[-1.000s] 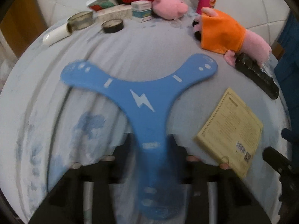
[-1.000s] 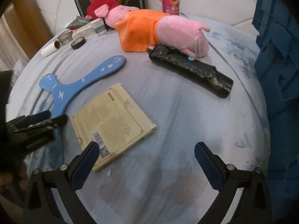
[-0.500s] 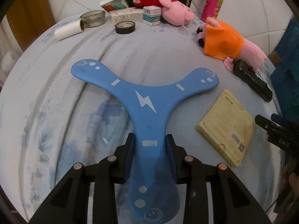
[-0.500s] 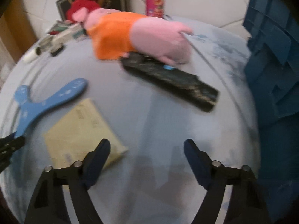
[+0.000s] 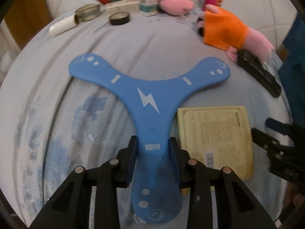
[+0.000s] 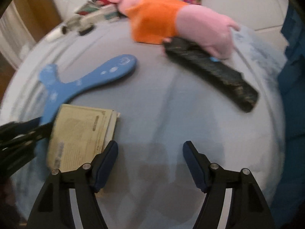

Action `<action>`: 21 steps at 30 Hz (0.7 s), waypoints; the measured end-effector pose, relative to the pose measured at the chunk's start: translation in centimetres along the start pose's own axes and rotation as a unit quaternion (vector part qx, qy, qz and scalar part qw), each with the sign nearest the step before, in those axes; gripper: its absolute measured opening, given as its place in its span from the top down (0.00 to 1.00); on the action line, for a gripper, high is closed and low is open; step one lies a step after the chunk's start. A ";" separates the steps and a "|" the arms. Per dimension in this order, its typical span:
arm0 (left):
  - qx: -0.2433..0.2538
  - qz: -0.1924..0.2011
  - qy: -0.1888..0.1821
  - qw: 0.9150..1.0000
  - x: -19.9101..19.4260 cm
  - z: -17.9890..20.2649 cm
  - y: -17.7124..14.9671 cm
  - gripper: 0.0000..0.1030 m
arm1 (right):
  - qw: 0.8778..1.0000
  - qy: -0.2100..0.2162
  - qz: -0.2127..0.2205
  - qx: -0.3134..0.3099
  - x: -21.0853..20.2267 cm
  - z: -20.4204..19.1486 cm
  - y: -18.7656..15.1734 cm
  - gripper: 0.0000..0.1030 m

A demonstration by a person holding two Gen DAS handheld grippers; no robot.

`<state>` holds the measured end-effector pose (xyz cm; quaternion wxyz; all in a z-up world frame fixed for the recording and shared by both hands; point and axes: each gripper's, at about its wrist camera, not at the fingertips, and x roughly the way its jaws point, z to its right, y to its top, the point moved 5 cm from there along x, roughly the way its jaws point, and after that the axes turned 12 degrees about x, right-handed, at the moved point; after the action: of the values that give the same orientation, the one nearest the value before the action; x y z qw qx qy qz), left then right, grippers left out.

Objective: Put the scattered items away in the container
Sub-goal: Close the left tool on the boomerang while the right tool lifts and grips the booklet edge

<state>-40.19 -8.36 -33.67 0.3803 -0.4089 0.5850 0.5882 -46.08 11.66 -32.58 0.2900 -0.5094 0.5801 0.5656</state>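
The blue three-armed boomerang (image 5: 150,103) is gripped by the left gripper (image 5: 152,158), the jaws being clenched on its nearest arm with a pad (image 5: 131,158) pressed against each edge. The other two arms are seen reaching toward 10 and 2 o'clock in the left wrist view, over the grey cloth (image 5: 133,43).

The right gripper (image 6: 149,164) is held with nothing between its jaws. They have just been closing in part, yet a wide gap is left and no pad touches anything. Its left finger (image 6: 105,164) stands at the right edge of the yellow booklet (image 6: 80,135), which lies flat just beside the boomerang; whether that finger rests on the booklet cannot be told.

The blue container (image 6: 293,87) is found at 3 o'clock in the right wrist view, at the cloth's edge. Its opening is not shown.

Recommendations, given as judgement:
- The boomerang should be kept level during the lift, since it is held at one end and the free arms may droop or swing.
- The booklet, close at 3 o'clock of the held arm, should be cleared before any sideways carry.
- The black bar (image 6: 209,72) and the pig toy (image 6: 181,22) lie toward the container; the carry should pass above them.
- Release should be delayed until the boomerang is inside the container's walls.
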 end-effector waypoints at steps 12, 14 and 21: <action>-0.013 0.004 -0.014 1.000 -2.1 -3.4 -2.2 0.69 | 0.984 0.173 -0.012 0.047 -2.9 -6.9 1.0 0.28; -0.014 0.004 -0.018 1.000 -2.5 -3.8 -2.4 0.69 | 0.979 0.196 -0.017 0.056 -3.1 -8.6 0.6 0.24; -0.009 0.013 -0.032 0.999 -3.8 -4.9 -3.0 0.69 | 0.969 0.229 -0.012 0.091 -4.1 -11.2 -0.5 0.20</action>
<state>-35.84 -13.11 -31.21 0.3876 -0.3859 0.5725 0.6109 -41.62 2.13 -26.88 0.2017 -0.6039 0.6737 0.3751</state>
